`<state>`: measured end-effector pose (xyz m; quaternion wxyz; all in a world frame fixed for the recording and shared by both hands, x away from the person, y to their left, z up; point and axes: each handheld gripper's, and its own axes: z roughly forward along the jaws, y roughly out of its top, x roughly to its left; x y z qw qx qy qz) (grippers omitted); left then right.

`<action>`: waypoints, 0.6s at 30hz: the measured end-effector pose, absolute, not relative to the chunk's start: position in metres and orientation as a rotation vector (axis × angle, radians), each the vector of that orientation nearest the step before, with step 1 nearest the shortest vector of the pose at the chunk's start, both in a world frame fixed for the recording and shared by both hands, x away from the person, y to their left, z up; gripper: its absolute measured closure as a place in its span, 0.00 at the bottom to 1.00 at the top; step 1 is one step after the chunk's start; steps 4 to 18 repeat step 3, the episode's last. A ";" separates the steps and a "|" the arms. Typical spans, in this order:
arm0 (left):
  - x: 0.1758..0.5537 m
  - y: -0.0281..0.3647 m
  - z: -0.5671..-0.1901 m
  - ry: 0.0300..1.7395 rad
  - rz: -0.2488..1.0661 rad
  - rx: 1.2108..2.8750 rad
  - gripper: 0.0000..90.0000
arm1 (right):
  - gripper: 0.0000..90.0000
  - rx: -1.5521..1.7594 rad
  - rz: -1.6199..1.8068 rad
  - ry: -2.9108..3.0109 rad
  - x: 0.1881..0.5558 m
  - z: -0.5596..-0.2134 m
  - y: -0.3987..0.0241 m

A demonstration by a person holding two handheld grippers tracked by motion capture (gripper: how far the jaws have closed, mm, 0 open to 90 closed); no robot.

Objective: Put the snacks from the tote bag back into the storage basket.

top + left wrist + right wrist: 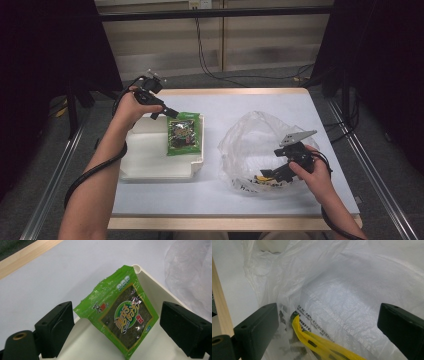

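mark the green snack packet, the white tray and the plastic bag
green snack packet point(125, 317), left gripper view, on its printed front.
white tray point(150, 155), high view, on its bare floor left of the packet.
plastic bag point(252, 137), high view, on its crumpled upper wall.

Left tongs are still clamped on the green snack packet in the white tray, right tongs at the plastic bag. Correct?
Not quite. The left tongs are open, their jaws standing apart on either side of the green snack packet without pressing it, as the left gripper view shows. The packet does lie in the white tray, and the right tongs are at the plastic bag.
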<state>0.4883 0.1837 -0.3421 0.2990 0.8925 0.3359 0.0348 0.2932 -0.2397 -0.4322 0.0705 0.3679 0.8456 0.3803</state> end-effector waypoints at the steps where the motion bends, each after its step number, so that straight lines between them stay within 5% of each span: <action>1: 0.488 0.184 -0.342 0.892 0.092 2.370 0.13 | 0.04 1.107 1.145 2.545 0.293 -0.432 -0.240; 18: 0.488 0.185 -0.342 0.862 0.088 2.394 0.12 | 0.04 1.106 1.154 2.542 0.292 -0.431 -0.240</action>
